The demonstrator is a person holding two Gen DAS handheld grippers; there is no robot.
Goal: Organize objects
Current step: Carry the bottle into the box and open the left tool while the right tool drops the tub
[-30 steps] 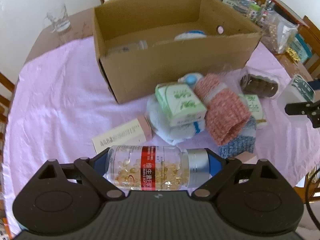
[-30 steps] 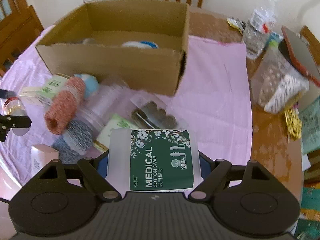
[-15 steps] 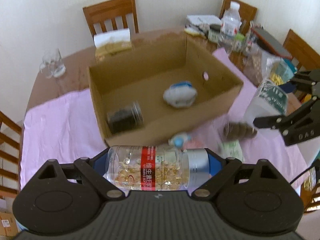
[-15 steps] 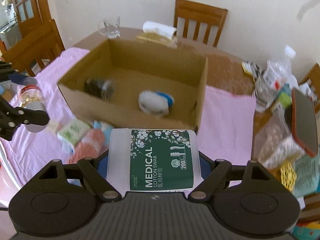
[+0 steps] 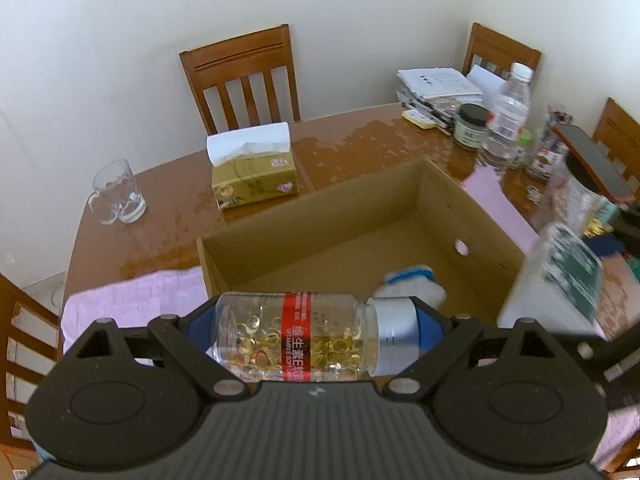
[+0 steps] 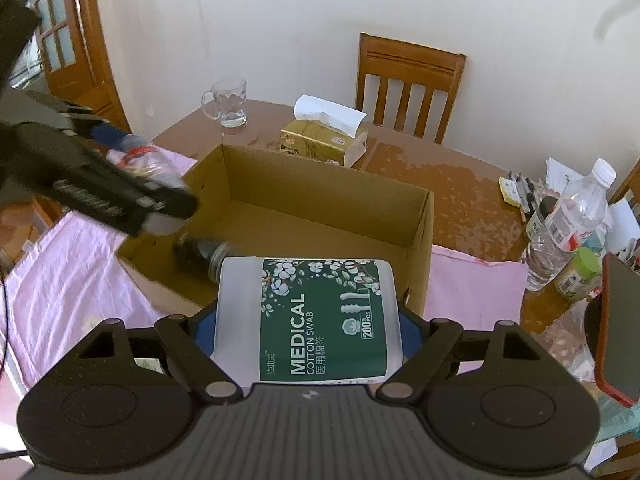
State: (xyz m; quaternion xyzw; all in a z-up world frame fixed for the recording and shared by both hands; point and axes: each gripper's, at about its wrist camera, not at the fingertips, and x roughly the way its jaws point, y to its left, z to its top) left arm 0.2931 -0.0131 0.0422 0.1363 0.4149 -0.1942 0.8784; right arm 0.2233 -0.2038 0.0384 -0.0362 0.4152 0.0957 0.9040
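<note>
1. Hard to read: in my left wrist view the right gripper and its load are motion-blurred at the right edge. In my right wrist view the left gripper is a dark smear at upper left, and the bottle in it is barely legible.
2. The dark jar inside the cardboard box is half hidden behind the swab box. I cannot make out its contents.
3. The white and blue bundle in the cardboard box is partly covered by the bottle's cap.
4. Left jaws: closed on the capsule bottle, gripped end to end. It lies crosswise, silver cap toward the right finger, base against the left. It hangs above the box's near left wall.
5. Right jaws: clamped on the cotton swab box, pinched at its two sides, label facing up. It sits over the cardboard box's near right corner.
6. The cardboard box rests on the pink cloth on the brown surface. The tissue box and glass mug stand beyond it.
</note>
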